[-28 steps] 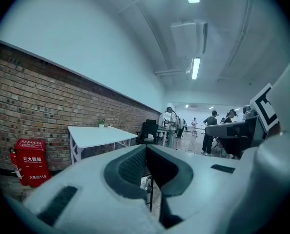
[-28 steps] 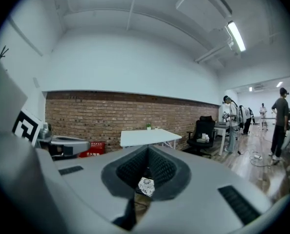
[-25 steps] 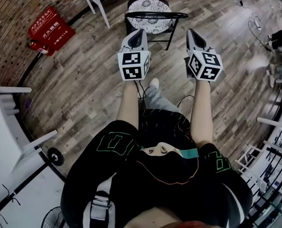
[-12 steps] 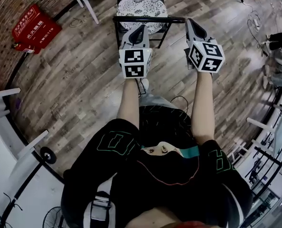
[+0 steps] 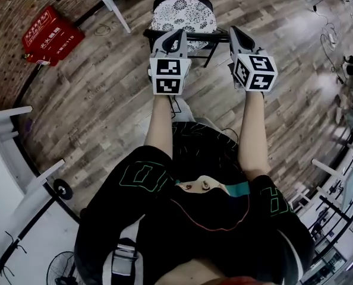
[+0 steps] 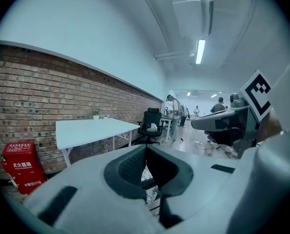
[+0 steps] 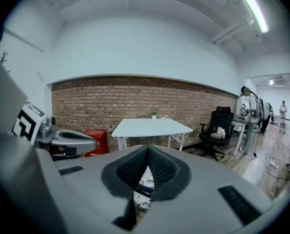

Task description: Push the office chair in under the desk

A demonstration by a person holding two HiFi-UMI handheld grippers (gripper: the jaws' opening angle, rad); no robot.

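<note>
Black-framed chair (image 5: 182,13) — nearer now

Red box (image 5: 46,33) on the floor by the brick wall, white print across its face; the large line looks like 灭火器箱; a smaller line beside it seems to end in 119, the rest too fine to read; left gripper (image 5: 176,37) and right gripper (image 5: 236,34) each carry a cube of black-and-white square markers, patterns rather than letters; green outlined shapes on the person's dark sleeves, not legible.
</note>
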